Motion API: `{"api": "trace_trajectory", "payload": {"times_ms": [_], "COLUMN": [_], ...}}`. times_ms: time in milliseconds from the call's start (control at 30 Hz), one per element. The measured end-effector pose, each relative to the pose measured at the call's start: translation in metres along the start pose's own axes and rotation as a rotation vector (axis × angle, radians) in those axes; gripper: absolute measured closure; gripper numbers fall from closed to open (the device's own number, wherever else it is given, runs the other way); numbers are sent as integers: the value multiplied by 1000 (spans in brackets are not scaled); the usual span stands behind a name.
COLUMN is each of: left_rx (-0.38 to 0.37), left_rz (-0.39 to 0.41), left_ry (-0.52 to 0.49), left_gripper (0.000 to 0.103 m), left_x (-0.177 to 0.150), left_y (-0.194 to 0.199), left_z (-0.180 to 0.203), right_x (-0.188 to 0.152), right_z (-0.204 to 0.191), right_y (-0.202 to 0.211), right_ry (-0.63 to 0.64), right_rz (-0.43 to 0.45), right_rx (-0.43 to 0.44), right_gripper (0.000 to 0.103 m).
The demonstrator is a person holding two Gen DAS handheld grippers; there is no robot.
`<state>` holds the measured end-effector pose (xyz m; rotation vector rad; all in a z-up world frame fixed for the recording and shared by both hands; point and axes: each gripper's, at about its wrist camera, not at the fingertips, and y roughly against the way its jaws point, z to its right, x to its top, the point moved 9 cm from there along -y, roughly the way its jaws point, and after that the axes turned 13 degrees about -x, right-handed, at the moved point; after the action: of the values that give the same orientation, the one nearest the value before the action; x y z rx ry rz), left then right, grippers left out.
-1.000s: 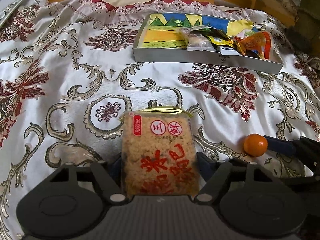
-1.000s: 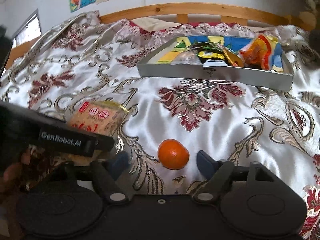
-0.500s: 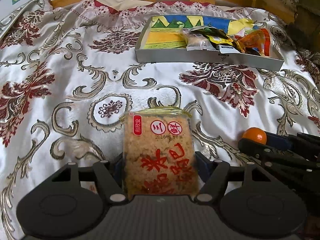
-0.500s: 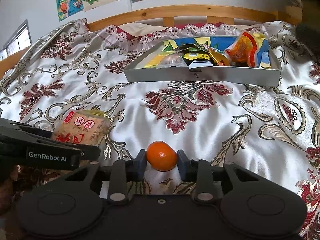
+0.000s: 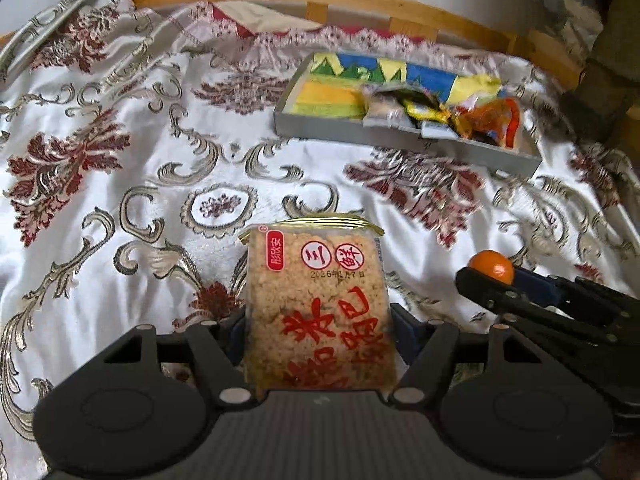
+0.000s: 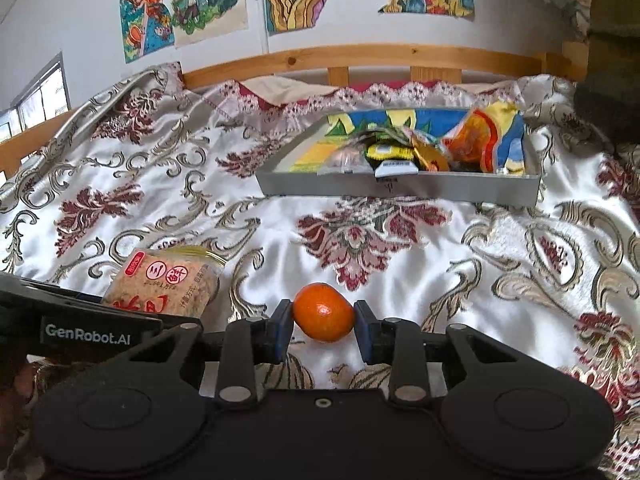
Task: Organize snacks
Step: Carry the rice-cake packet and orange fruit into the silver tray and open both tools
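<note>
A square packet of tan rice crackers [image 5: 320,308] with red characters is clamped in my left gripper [image 5: 320,332], whose blue pads press both its sides, lifted off the bedspread. The same packet [image 6: 164,286] shows at the left of the right wrist view. My right gripper [image 6: 323,326] is shut on a small orange [image 6: 323,312], squeezed by both blue pads just above the cloth. That orange [image 5: 492,266] peeks over the right gripper's fingers at the right of the left wrist view. A grey tray [image 6: 400,190] with several snack packets lies farther up the bed.
The bed wears a shiny white spread [image 5: 120,184] with dark red and gold patterns. A wooden headboard rail [image 6: 380,56] runs behind the tray [image 5: 304,130], with drawings on the wall above. The tray's left half shows its coloured bottom.
My right gripper closed on the orange and lifted it slightly. My left gripper rose a little with the cracker packet, and the tray now sits lower in both views.
</note>
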<state>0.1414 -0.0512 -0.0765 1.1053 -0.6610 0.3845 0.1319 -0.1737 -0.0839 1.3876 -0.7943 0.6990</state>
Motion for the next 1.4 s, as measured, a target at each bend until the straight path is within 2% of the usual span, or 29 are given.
{"api": "trace_trajectory", "payload": {"times_ms": [267, 467, 700, 933, 1100, 1267, 1400], "left_rx": [26, 22, -1, -45, -70, -143, -201], "left_rz": [48, 96, 130, 157, 176, 169, 123], "left_ry": [-22, -45, -87, -49, -72, -78, -60], "left_gripper": [30, 30, 30, 30, 30, 30, 30], "left_x": [23, 57, 104, 157, 203, 240, 255], "left_y": [12, 12, -4, -36, -68, -112, -153], "left_z": [14, 23, 39, 45, 59, 78, 94], "right_x": [24, 53, 93, 139, 167, 179, 174], "right_z": [6, 23, 46, 73, 94, 127, 159], "right_y": [11, 20, 14, -17, -55, -94, -122], "right_ry": [-15, -25, -23, 34, 35, 10, -9], "right_rz": [84, 181, 255, 319, 358, 369, 336], "right_rx": [-7, -40, -68, -88, -123, -207, -292], "right_gripper": [69, 69, 69, 69, 69, 68, 68]}}
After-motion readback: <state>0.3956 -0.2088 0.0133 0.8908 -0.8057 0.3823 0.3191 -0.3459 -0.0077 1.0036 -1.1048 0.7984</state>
